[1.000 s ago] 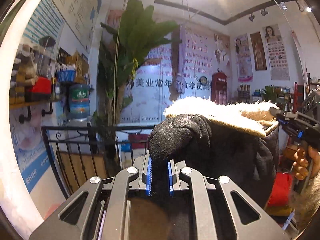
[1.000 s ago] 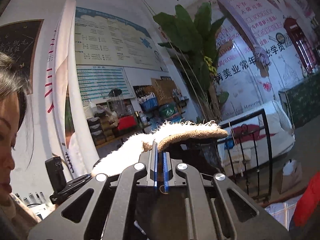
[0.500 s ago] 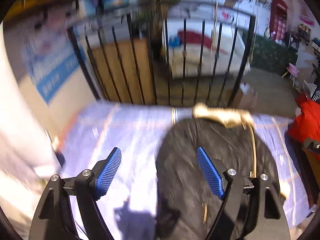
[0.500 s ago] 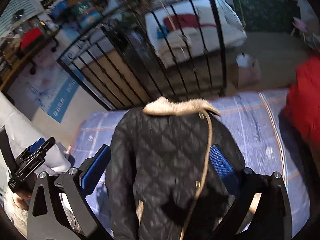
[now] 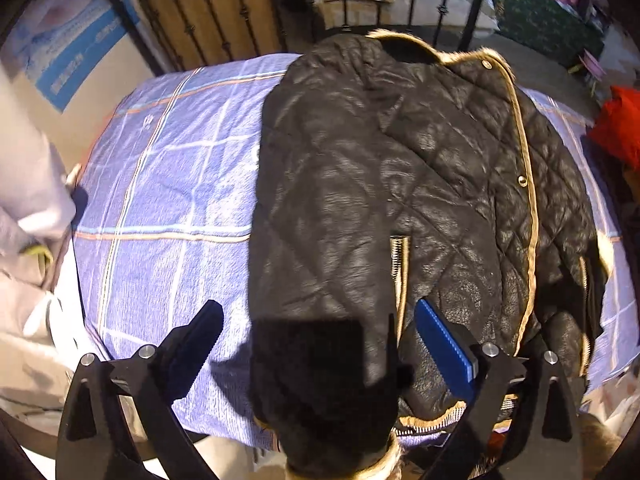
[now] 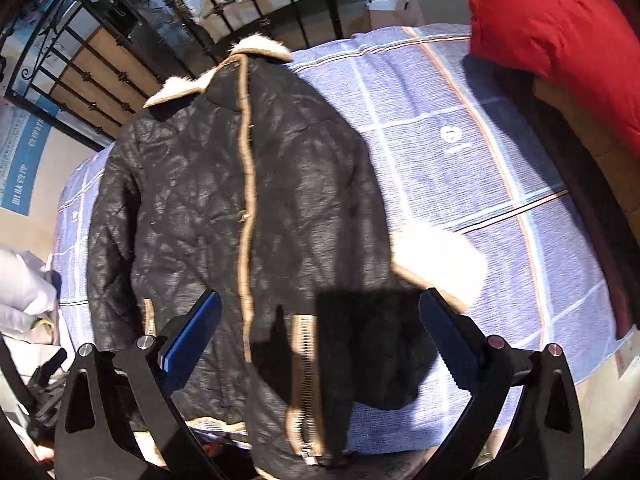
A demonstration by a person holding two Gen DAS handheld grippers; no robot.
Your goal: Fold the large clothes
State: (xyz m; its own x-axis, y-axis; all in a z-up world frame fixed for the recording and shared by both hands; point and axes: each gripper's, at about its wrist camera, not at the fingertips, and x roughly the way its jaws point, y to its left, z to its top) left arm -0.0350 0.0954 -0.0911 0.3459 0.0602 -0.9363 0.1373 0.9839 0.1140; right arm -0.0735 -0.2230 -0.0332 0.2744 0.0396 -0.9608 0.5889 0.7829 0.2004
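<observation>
Left wrist view shows the black quilted jacket with tan trim (image 5: 400,184) laid out on the blue plaid sheet (image 5: 168,168), both the left gripper (image 5: 320,344) and right gripper (image 6: 320,332) having just opened their fingers with nothing pinched, so folding likely starts by gripping a sleeve.

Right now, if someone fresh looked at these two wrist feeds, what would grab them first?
The black quilted jacket with tan trim, spread front-up on the blue plaid sheet, fleece collar toward the iron railing. Then the red garment at the sheet's far right corner. Both grippers, left and right, hover open above the hem.

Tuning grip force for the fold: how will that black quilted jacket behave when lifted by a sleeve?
The black quilted jacket is probably floppy: it lies creased and draped flat. Padding and fur collar suggest bulk and some weight. Its shiny surface may slip.
</observation>
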